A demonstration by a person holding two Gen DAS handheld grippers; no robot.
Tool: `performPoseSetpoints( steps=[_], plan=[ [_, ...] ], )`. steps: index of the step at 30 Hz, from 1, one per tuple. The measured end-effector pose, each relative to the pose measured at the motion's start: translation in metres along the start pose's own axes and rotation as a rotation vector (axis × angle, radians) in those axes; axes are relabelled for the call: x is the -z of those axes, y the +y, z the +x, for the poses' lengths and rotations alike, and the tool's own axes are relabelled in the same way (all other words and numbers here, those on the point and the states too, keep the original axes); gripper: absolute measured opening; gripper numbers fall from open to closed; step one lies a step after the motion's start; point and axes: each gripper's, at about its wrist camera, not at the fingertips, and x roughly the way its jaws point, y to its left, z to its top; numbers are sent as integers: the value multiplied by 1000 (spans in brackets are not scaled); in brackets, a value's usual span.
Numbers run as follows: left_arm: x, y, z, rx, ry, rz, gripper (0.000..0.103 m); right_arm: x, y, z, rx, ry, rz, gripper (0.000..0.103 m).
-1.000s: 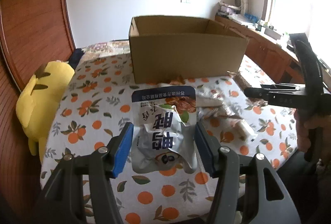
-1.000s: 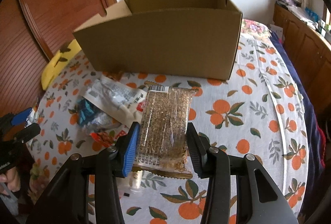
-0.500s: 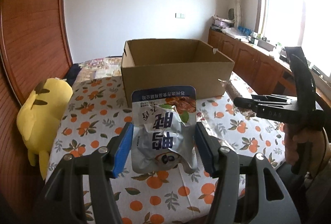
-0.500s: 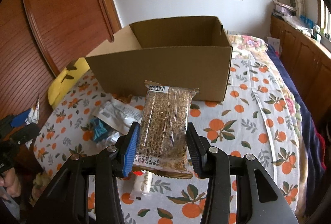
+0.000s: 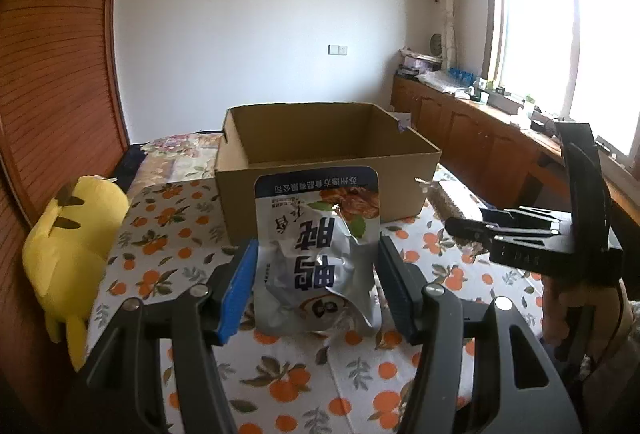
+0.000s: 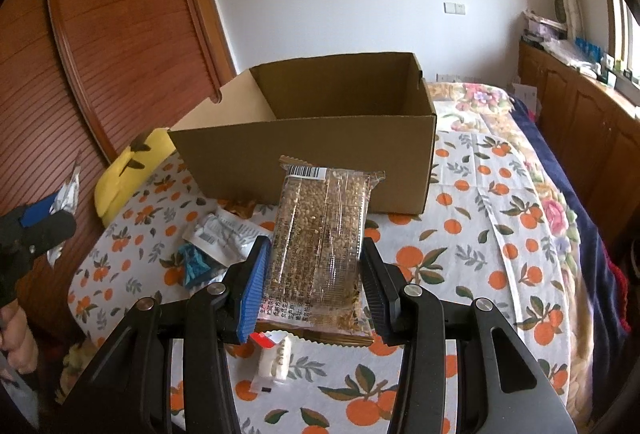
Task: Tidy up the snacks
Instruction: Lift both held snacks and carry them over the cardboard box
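Observation:
My left gripper (image 5: 316,286) is shut on a silver and blue snack pouch (image 5: 320,254) and holds it above the table, in front of the open cardboard box (image 5: 320,169). My right gripper (image 6: 316,286) is shut on a clear pack of brown grain bars (image 6: 320,246), also raised in front of the box (image 6: 312,149). The right gripper also shows at the right of the left wrist view (image 5: 532,238). The box looks empty from what shows.
Loose snacks lie on the orange-print tablecloth (image 6: 472,234): a white packet (image 6: 224,234), a blue one (image 6: 196,268) and a small white and red pack (image 6: 274,354). A yellow plush toy (image 5: 68,246) sits at the table's left edge. Wooden cabinets (image 5: 480,145) line the right.
Both grippers have risen with their snacks. The box now sits lower in both views and its inside shows.

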Motion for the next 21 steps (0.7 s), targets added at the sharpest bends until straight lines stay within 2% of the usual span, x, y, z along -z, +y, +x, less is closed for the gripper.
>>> performPoseSetpoints(
  steps=[8,17,21],
  plan=[
    [-5,-4,29,41,-3,-3,59,-3,-7,3,33,-14,-20,45],
    [-21,-4,58,58,-4,8,59,-22,-8,-20,37,-117,-54,45],
    [-35,-3,76,57,-5,18,59,-38,-14,-13,44,-128,-73,45]
  ],
)
